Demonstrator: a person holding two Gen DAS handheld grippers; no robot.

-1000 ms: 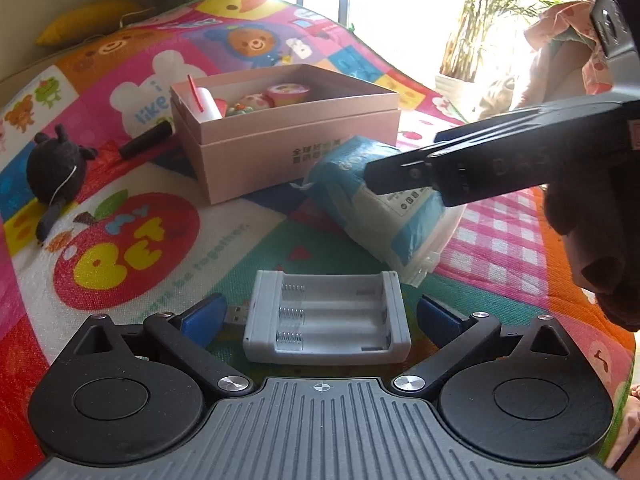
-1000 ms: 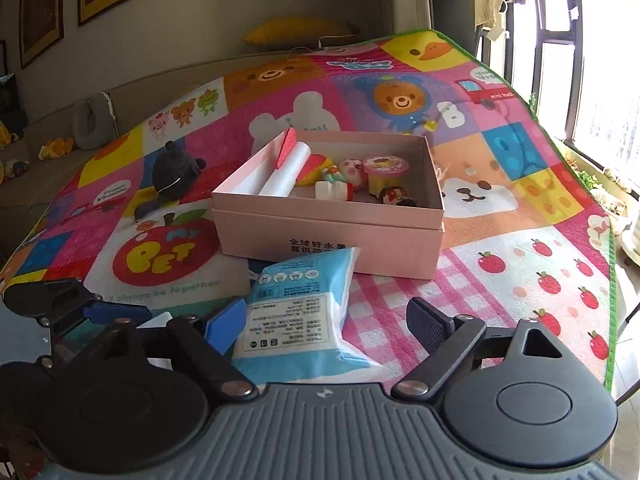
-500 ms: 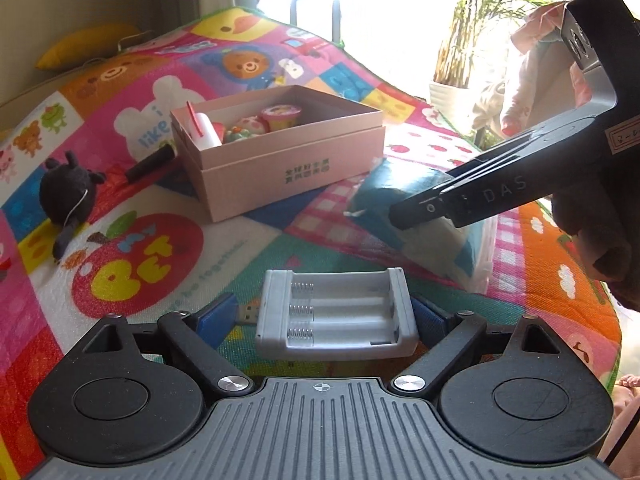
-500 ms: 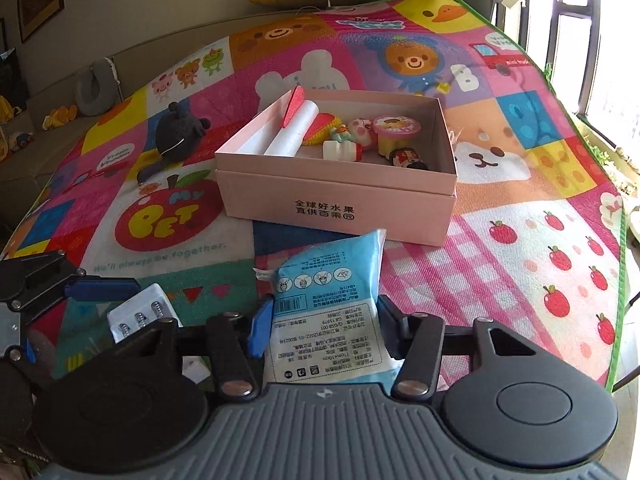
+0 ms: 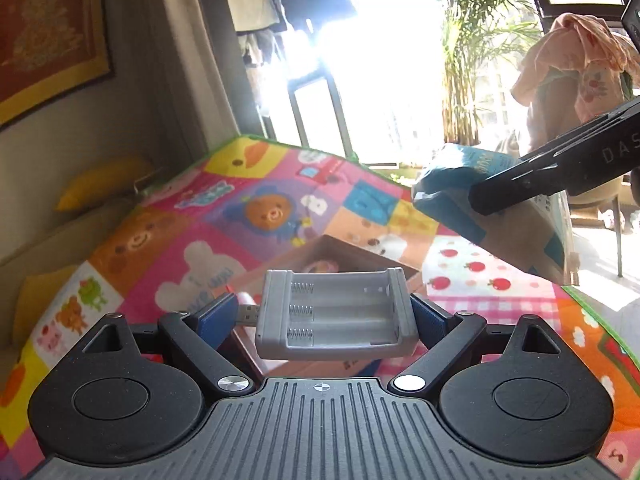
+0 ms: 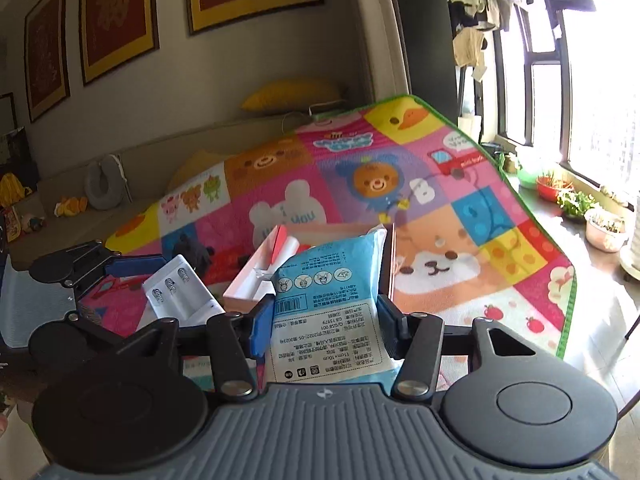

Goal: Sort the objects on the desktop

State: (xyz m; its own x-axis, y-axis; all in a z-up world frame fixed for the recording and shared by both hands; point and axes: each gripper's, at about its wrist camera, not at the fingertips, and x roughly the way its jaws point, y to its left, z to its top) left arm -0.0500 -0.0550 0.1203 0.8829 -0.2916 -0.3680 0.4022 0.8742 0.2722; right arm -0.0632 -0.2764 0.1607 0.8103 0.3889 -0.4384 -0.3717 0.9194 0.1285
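My left gripper (image 5: 324,316) is shut on a grey battery charger (image 5: 334,314) with three empty slots and holds it in the air over the pink box (image 5: 340,256). The charger also shows in the right wrist view (image 6: 180,292), held by the left gripper (image 6: 132,264). My right gripper (image 6: 322,320) is shut on a blue and white tissue pack (image 6: 326,312), lifted above the mat in front of the pink box (image 6: 260,276). In the left wrist view the pack (image 5: 492,208) hangs at the upper right.
A colourful cartoon play mat (image 6: 440,216) covers the surface. The pink box holds a white roll (image 6: 280,256) and small items. A black plush toy (image 6: 192,248) lies left of the box. Potted plants (image 6: 576,200) line the window sill at the right.
Both grippers have risen from the mat with their loads. The right gripper closed on the tissue pack and the left on the charger, then both tilted up toward the box.
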